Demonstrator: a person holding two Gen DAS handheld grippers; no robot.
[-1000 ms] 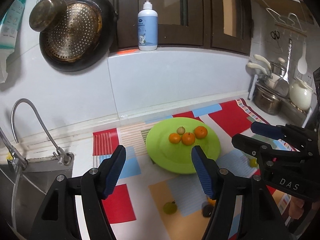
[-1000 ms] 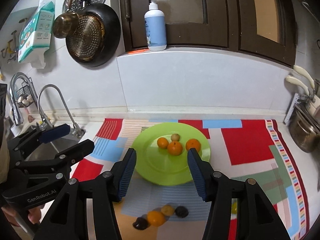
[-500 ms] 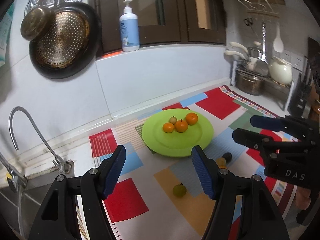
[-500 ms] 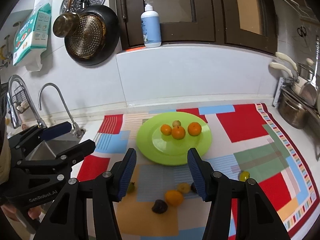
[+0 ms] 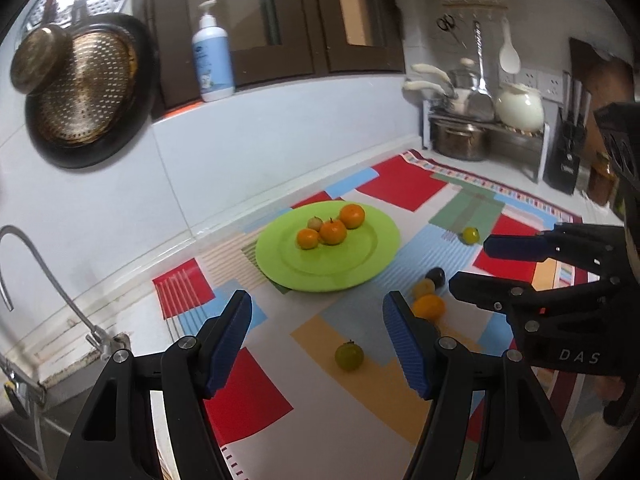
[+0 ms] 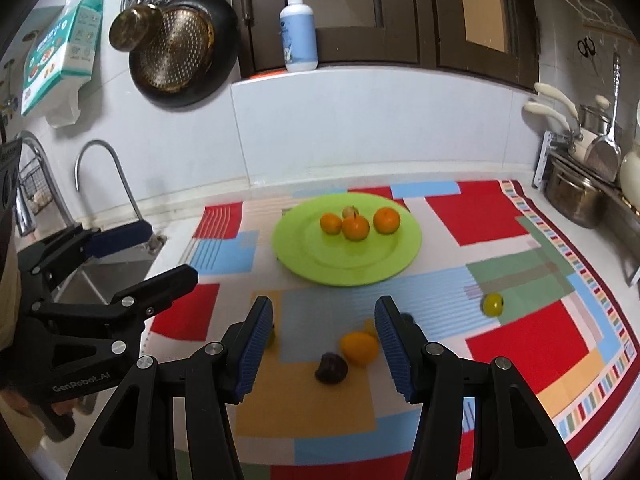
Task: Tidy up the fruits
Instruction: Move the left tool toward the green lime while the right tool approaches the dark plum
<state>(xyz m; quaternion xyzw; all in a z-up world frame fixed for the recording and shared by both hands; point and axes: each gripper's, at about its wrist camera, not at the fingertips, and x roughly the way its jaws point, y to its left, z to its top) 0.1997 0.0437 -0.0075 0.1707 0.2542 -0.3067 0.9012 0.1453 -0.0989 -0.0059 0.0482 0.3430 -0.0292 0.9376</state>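
Observation:
A green plate [image 5: 328,272] [image 6: 340,266] on the patchwork mat holds three oranges [image 6: 355,227] and a small pale fruit [image 6: 350,212]. Loose fruit lies on the mat in front of it: an orange [image 6: 359,347], a dark fruit [image 6: 331,367], a green fruit [image 5: 349,355] and a yellow fruit [image 6: 492,304] off to the right. My left gripper [image 5: 318,332] is open and empty, hanging above the green fruit. My right gripper [image 6: 325,340] is open and empty above the orange and the dark fruit. A yellowish and a second dark fruit are partly hidden by its right finger.
A sink with a curved tap [image 6: 108,176] lies left of the mat. Pots on a rack [image 5: 468,136] stand at the right end of the counter. A pan [image 6: 180,52] hangs on the wall and a pump bottle [image 6: 298,28] stands on the ledge.
Both grippers have sunk and drawn back from the plate, so the loose fruit now shows between their fingers. The left one has also rolled. Neither pair of jaws has changed.

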